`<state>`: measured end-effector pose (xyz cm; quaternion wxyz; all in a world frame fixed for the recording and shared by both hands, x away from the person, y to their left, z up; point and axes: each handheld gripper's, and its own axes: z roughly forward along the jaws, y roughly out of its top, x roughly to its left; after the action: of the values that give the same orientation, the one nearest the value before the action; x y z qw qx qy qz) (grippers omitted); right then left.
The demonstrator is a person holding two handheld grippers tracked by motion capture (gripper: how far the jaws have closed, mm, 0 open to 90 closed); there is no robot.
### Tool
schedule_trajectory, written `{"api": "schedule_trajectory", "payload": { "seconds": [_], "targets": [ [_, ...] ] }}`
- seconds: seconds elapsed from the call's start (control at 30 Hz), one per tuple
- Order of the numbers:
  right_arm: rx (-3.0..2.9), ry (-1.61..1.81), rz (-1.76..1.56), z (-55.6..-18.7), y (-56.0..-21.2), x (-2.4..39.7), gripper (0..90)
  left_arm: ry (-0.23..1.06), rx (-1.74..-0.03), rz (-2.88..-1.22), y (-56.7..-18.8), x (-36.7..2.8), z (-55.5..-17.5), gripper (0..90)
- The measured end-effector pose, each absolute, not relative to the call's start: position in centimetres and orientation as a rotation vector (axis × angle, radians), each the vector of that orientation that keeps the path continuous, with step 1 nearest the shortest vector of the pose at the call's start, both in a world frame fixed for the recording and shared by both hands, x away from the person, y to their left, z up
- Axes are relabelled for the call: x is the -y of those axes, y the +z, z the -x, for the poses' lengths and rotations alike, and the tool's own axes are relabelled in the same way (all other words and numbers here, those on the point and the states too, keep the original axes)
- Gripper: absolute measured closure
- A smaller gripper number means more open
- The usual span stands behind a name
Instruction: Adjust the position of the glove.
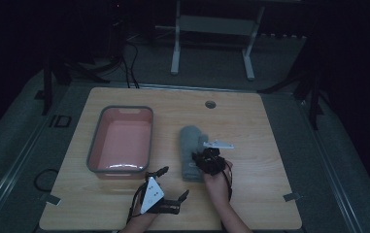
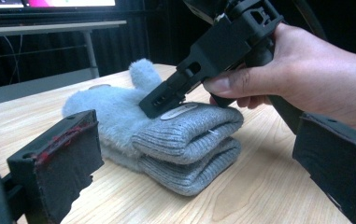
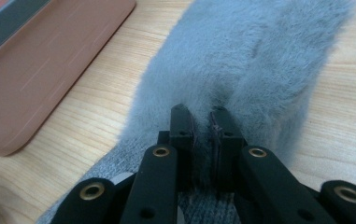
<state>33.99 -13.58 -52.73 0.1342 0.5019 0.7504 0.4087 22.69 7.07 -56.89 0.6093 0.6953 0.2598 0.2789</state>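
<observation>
A pair of fluffy grey mittens (image 1: pixel 189 143) lies stacked near the middle of the wooden table (image 1: pixel 250 121), ribbed cuffs toward the person. In the right gripper view the jaws of my right gripper (image 3: pixel 201 114) stand almost together, pinching the top mitten (image 3: pixel 255 56) where cuff meets fluff. The left gripper view shows that gripper (image 2: pixel 154 105) held in a hand, pressing down on the upper cuff (image 2: pixel 189 128). My left gripper (image 1: pixel 174 182) hovers near the front edge, left of the mittens, jaws wide apart and holding nothing.
A pink basin (image 1: pixel 95 141) with a grey rim stands left of the mittens; its wall (image 3: pixel 49 60) is close beside them. A round cable hole (image 1: pixel 210 104) sits at the table's far edge. Metal desk legs (image 1: pixel 175 48) stand beyond the table.
</observation>
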Motion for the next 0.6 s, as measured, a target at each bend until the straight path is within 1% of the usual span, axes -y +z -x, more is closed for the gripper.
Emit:
{"api": "schedule_trajectory", "payload": {
  "seconds": [0.2,0.3,0.47,0.6],
  "targets": [
    [-2.178,1.193,-1.455,-34.1,-52.9,13.7,78.9,0.644,-0.602,-1.606,-56.9,-7.1,-22.7,1.2],
    [-2.181,1.219,-1.461,-34.1,-52.7,13.8,73.0,0.644,-0.605,-1.605,-56.9,-7.1,-22.7,1.2],
    [-2.186,1.235,-1.44,-34.0,-51.8,14.0,68.1,0.645,-0.61,-1.605,-56.9,-7.1,-22.7,1.2],
    [-2.197,1.266,-1.397,-33.8,-50.6,14.0,58.6,0.65,-0.617,-1.604,-56.9,-7.1,-22.7,1.2]
  ]
}}
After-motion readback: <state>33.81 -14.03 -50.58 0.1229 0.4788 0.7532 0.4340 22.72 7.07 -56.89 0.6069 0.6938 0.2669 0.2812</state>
